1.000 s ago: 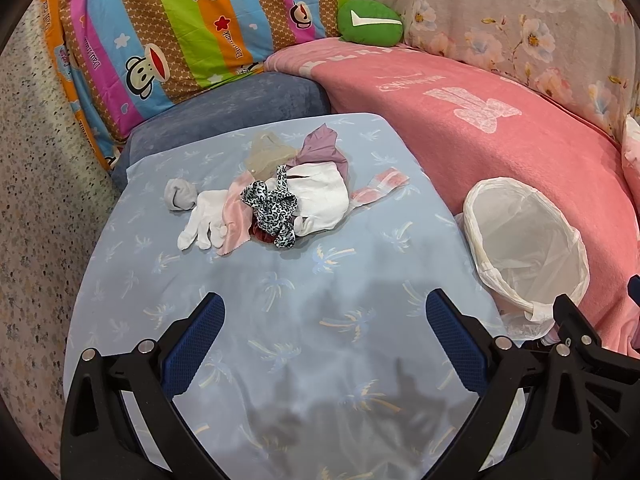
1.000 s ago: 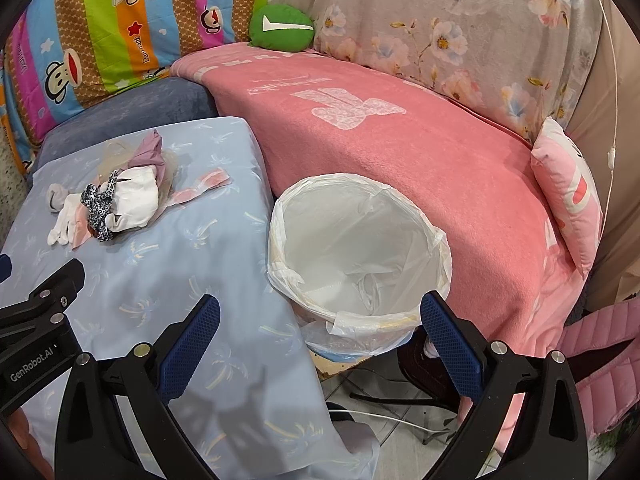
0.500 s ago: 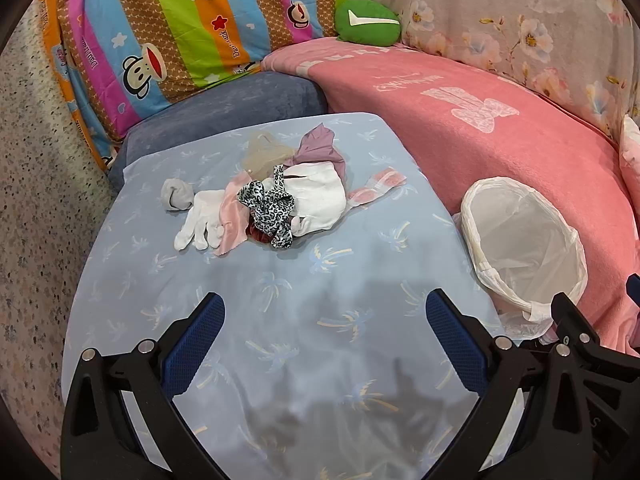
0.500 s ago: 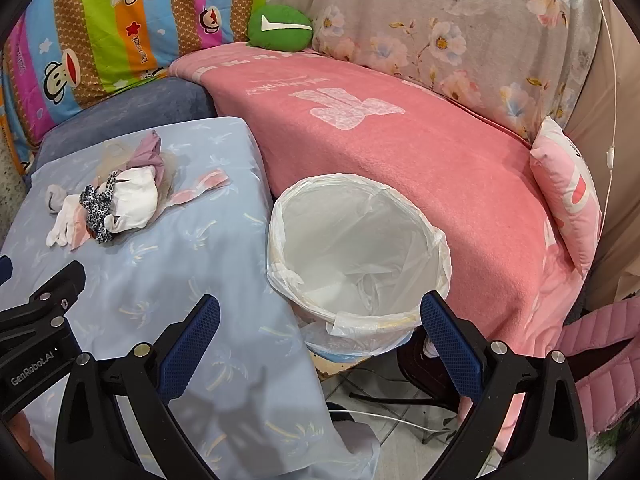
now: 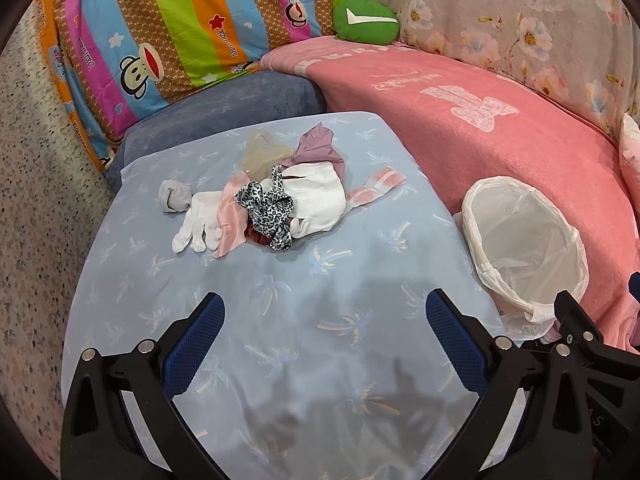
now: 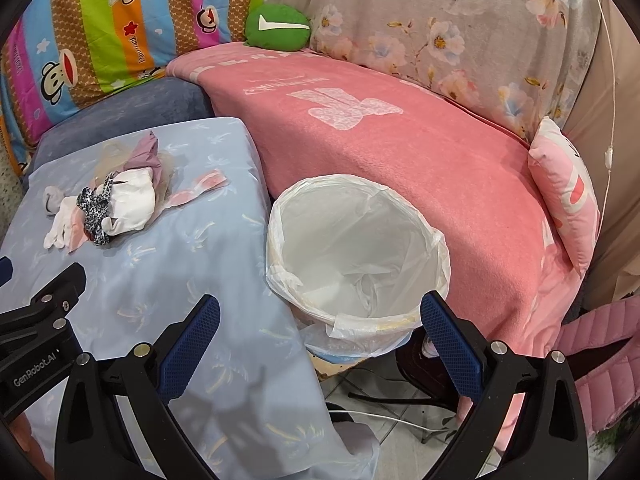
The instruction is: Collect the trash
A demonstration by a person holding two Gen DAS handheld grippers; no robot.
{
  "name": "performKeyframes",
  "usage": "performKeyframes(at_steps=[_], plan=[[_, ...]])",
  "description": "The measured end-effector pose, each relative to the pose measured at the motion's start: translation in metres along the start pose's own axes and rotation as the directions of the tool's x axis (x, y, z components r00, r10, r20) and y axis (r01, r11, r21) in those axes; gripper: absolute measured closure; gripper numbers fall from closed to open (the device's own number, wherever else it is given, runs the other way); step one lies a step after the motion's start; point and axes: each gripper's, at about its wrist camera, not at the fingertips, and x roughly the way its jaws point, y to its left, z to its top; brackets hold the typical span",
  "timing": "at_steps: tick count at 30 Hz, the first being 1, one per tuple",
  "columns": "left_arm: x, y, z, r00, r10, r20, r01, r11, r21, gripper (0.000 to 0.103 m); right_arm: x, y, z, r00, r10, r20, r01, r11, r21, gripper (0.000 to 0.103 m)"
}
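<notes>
A heap of cloth scraps (image 5: pixel 276 196) (image 6: pixel 116 200) lies at the far part of the table with a light blue cloth (image 5: pixel 280 300): a white glove, a grey sock, a leopard-print strip, white and purple pieces. A white-lined trash bin (image 5: pixel 528 248) (image 6: pixel 356 248) stands just right of the table. My left gripper (image 5: pixel 324 320) hovers open over the near half of the table, well short of the heap. My right gripper (image 6: pixel 320 320) hangs open above the bin's near rim and the table's right edge. Both hold nothing.
A pink blanket (image 6: pixel 400 140) covers the sofa behind the bin. A green cushion (image 5: pixel 366 20) and a striped monkey-print cover (image 5: pixel 160 32) sit at the back. A pink pillow (image 6: pixel 568 192) lies at right. Tiled floor with a cable (image 6: pixel 384 420) shows below the bin.
The left gripper has drawn back slightly, so the heap sits a little farther up in its view. The right gripper has barely moved. Both stay open.
</notes>
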Motion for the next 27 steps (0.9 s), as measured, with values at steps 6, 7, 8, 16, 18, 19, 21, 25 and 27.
performKeyframes(at_steps=[6, 7, 8, 16, 18, 19, 21, 25, 27], plan=[[0.004, 0.003, 0.006, 1.000, 0.001, 0.008, -0.001, 1.000, 0.016, 0.007, 0.001, 0.002, 0.003, 1.000, -0.014, -0.001, 0.014, 1.000, 0.009, 0.006], [0.004, 0.004, 0.006, 1.000, -0.005, 0.011, 0.005, 1.000, 0.017, 0.007, 0.001, 0.003, 0.003, 1.000, -0.016, -0.001, 0.016, 1.000, 0.011, 0.006], [0.005, 0.005, 0.007, 1.000, -0.011, 0.014, 0.010, 1.000, 0.019, 0.007, 0.001, 0.004, 0.004, 1.000, -0.016, -0.001, 0.016, 1.000, 0.012, 0.006], [0.016, 0.021, 0.014, 0.999, -0.031, 0.009, 0.031, 0.999, 0.011, 0.007, 0.005, 0.012, 0.011, 1.000, 0.001, 0.008, -0.001, 0.999, 0.036, 0.006], [0.020, 0.028, 0.017, 0.999, -0.036, 0.018, 0.036, 0.999, 0.013, 0.007, 0.007, 0.015, 0.014, 1.000, 0.020, 0.016, -0.020, 0.998, 0.053, 0.006], [0.021, 0.031, 0.018, 0.999, -0.038, 0.023, 0.037, 0.999, 0.015, 0.007, 0.008, 0.017, 0.016, 0.999, 0.028, 0.023, -0.029, 0.998, 0.062, 0.006], [0.026, 0.040, 0.022, 0.999, -0.033, 0.029, 0.032, 0.999, 0.011, 0.007, 0.009, 0.022, 0.020, 0.999, 0.034, 0.037, -0.037, 0.997, 0.071, 0.006], [0.043, 0.061, 0.033, 1.000, -0.017, 0.017, 0.017, 1.000, -0.012, 0.007, 0.013, 0.034, 0.029, 0.997, 0.055, 0.061, -0.060, 0.994, 0.089, 0.006], [0.051, 0.074, 0.038, 1.000, -0.008, 0.008, 0.008, 1.000, -0.029, 0.007, 0.015, 0.041, 0.033, 0.995, 0.073, 0.066, -0.079, 0.993, 0.092, 0.006]])
